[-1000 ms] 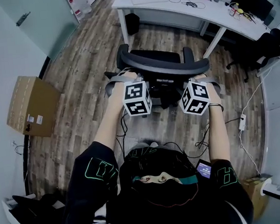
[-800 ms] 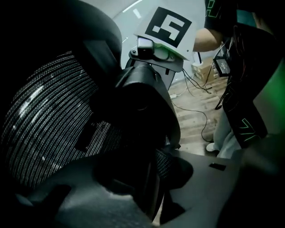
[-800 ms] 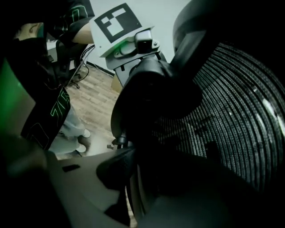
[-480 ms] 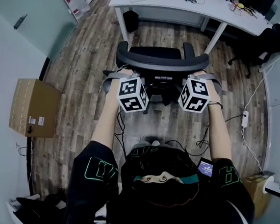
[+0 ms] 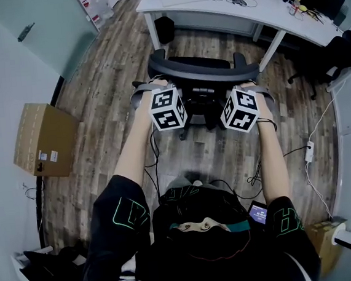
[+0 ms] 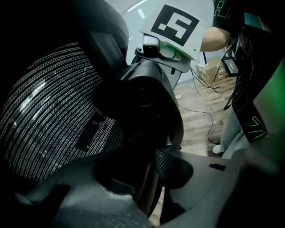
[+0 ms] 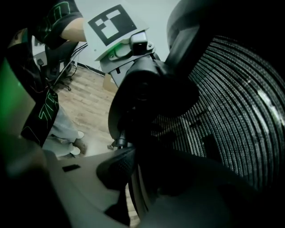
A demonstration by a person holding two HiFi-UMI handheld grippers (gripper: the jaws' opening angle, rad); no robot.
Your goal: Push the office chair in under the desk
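The black office chair (image 5: 203, 73) stands on the wood floor with its seat facing the white desk (image 5: 212, 9), just short of the desk's front edge. My left gripper (image 5: 148, 92) is shut on the left rim of the mesh backrest (image 6: 49, 111); that rim runs between the jaws of the left gripper (image 6: 151, 178). My right gripper (image 5: 255, 93) is shut on the right rim, and the mesh backrest (image 7: 231, 98) fills the right gripper view behind the right gripper (image 7: 133, 178). Each gripper view also shows the other gripper's marker cube across the chair back.
A cardboard box (image 5: 43, 140) sits by the left wall. A second black chair (image 5: 334, 56) stands at the right, by the desk's end. A power strip (image 5: 309, 151) with cables lies on the floor at right. A black box (image 5: 165, 29) sits under the desk's left end.
The chair has rolled forward toward the desk, and both grippers have gone forward with it, still gripping the backrest's rims.
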